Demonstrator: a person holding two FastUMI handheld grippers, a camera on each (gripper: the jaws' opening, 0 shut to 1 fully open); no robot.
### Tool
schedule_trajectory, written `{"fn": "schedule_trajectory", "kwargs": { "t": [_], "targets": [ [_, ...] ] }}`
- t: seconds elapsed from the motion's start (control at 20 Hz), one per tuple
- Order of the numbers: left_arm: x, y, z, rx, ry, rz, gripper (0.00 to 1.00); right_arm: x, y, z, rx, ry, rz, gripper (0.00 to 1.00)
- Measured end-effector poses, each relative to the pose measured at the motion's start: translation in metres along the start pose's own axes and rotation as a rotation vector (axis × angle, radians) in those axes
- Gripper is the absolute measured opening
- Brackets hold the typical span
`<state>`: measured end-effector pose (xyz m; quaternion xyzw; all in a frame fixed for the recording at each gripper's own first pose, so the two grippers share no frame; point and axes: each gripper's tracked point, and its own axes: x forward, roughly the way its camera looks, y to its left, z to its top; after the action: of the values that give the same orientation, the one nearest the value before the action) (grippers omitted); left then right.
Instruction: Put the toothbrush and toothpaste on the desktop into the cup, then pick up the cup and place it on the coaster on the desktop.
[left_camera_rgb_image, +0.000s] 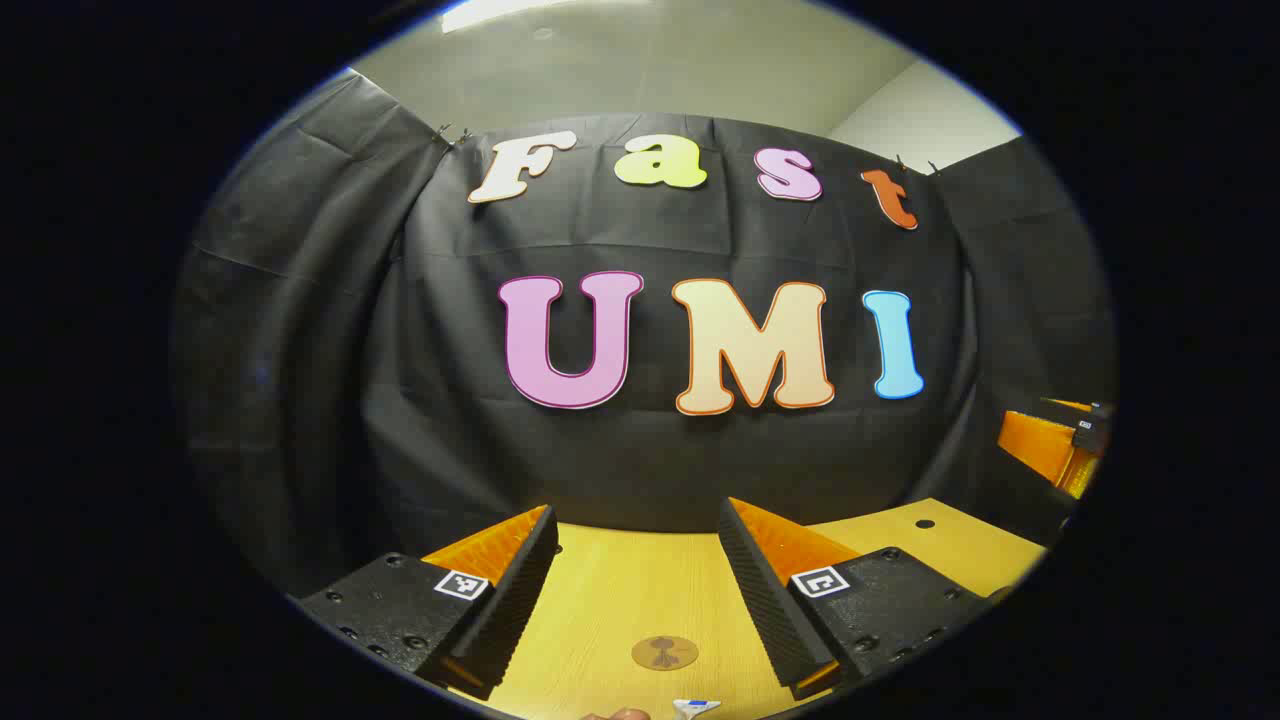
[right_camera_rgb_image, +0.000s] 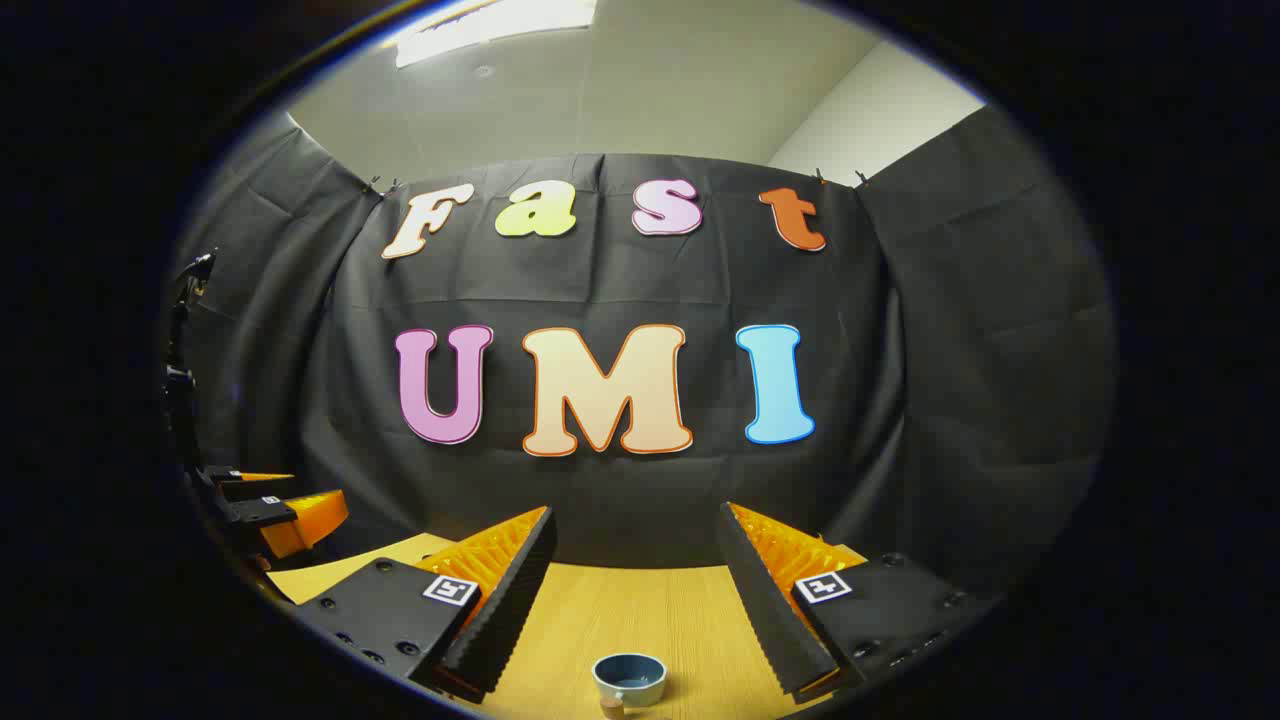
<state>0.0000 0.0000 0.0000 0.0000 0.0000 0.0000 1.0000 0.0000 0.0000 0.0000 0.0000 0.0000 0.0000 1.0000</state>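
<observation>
I had nothing done yet: both my left hand-held gripper (left_camera_rgb_image: 637, 590) and right hand-held gripper (right_camera_rgb_image: 636, 590) were wide, holding nothing above the tabletop (left_camera_rgb_image: 620, 590), cup (right_camera_rgb_image: 629, 678) empty just below the right fingers, coaster (left_camera_rgb_image: 664, 653) bare.

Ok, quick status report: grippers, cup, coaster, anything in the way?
Left gripper open, empty, above the coaster. Right gripper open, empty, cup on the desk between its fingers' line. Nothing blocking either one.

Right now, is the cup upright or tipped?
Upright: the cup stands on the desk with its round mouth facing up.
</observation>
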Motion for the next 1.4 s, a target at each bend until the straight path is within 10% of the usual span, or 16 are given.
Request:
{"fn": "schedule_trajectory", "kwargs": {
  "t": [0.85, 1.4],
  "targets": [
    [-0.002, 0.007, 0.006, 0.012, -0.026, 0.006, 0.94, -0.007, 0.014, -0.009, -0.028, 0.035, 0.024, 1.0],
    [-0.011, 0.022, 0.0, 0.034, -0.019, 0.042, 0.93, -0.037, 0.018, -0.162, -0.035, 0.543, 0.089, 0.99]
  ]
}}
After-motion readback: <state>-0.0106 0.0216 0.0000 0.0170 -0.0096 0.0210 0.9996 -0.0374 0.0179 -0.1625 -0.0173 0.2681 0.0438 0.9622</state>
